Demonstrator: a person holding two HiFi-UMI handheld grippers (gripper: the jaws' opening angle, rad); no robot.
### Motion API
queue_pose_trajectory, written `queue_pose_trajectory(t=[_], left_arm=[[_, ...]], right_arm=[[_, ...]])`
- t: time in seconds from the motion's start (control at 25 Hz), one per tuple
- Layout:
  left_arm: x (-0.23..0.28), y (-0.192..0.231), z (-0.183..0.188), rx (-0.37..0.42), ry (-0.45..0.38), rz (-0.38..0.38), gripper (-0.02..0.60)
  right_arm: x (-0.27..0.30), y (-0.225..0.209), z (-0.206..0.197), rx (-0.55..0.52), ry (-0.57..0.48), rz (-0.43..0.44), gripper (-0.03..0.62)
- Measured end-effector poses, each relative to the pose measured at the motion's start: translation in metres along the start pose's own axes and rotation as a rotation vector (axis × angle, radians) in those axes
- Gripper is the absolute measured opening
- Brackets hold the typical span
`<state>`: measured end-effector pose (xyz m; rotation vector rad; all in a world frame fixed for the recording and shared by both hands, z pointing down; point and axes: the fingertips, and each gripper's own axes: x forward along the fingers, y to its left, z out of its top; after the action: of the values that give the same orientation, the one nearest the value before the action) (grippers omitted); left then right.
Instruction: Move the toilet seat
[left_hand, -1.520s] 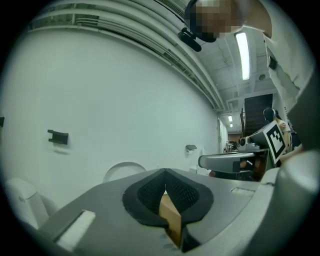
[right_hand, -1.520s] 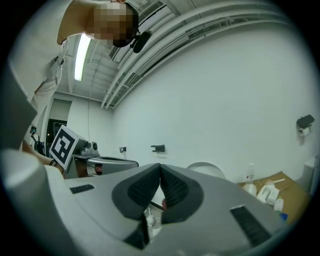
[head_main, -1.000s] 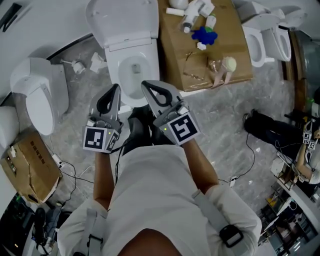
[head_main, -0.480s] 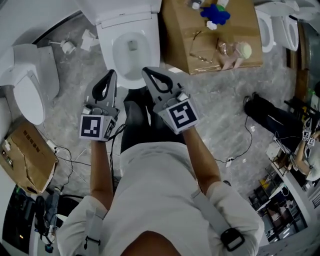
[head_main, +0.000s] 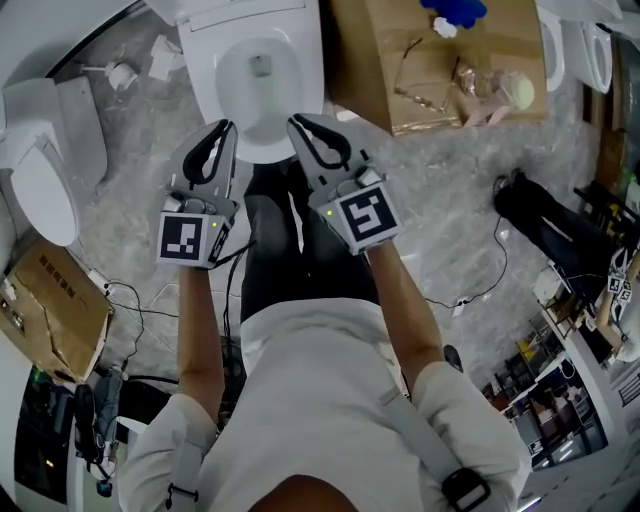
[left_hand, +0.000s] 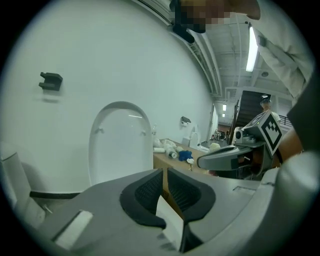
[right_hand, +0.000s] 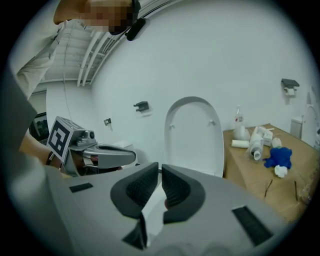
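1. Toilet seat (right_hand: 194, 135): it is raised and stands upright against the white wall (left_hand: 100, 65) behind the bowl. It is well ahead of both tools, and neither touches it.
2. Nearest is the person's white shirt (head_main: 320, 400). Bare forearms reach forward from it over dark trousers (head_main: 275, 250).
3. Left tool (left_hand: 164, 174): the jaws have just been opening a little. The pads are almost together with only a thin slit between them, and nothing lies in it.
4. Right tool (right_hand: 160, 170): it is all but closed, with the same thin slit, and it grips nothing. The two tools are side by side. In the head view their tips overlap the front of the toilet bowl (head_main: 300, 90).
5. Floor (head_main: 450, 230): grey veined stone. Cables (head_main: 470, 300) trail across it, a black bag (head_main: 545, 220) lies at the right, and a battered carton (head_main: 50, 320) sits at the lower left.
6. The bowl is white and uncovered. A brown cardboard box (head_main: 370, 70) stands just beside it on the right and carries white bottles (right_hand: 255, 142) and a blue thing (right_hand: 280, 156). A second white toilet (head_main: 45, 170) stands to the left.
7. Farthest is the plain wall, which bears a small dark bracket (left_hand: 51, 81).
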<state>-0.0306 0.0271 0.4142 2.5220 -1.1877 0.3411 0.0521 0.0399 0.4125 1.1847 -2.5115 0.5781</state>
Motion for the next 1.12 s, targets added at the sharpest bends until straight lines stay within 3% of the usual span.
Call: queue_pose_trajectory(t=[0.4,0.48,0.8,0.84,1.04,1.12], left_arm=[[0.015,0.016,-0.074,-0.014,0.092,-0.013,0.071],[0.016,0.020,-0.090,-0.019,0.116,-0.008,0.071],[0.024,0.033,-0.150,-0.051,0.189,0.001,0.121],[0.025,0.034,-0.159,-0.056,0.201,0.000,0.123],[0.027,0.036,-0.202,-0.057,0.280,0.004,0.150],[0.027,0.038,-0.219,-0.058,0.309,0.013,0.164]], right_arm=[[0.034,-0.003,-0.072,0.041,0.076,-0.012,0.026],[0.041,-0.003,-0.087,0.050,0.090,-0.002,0.110],[0.059,-0.013,-0.143,0.032,0.147,-0.024,0.113],[0.061,-0.015,-0.150,0.031,0.160,-0.028,0.154],[0.069,-0.022,-0.185,0.071,0.196,-0.053,0.163],[0.071,-0.023,-0.197,0.072,0.215,-0.057,0.201]])
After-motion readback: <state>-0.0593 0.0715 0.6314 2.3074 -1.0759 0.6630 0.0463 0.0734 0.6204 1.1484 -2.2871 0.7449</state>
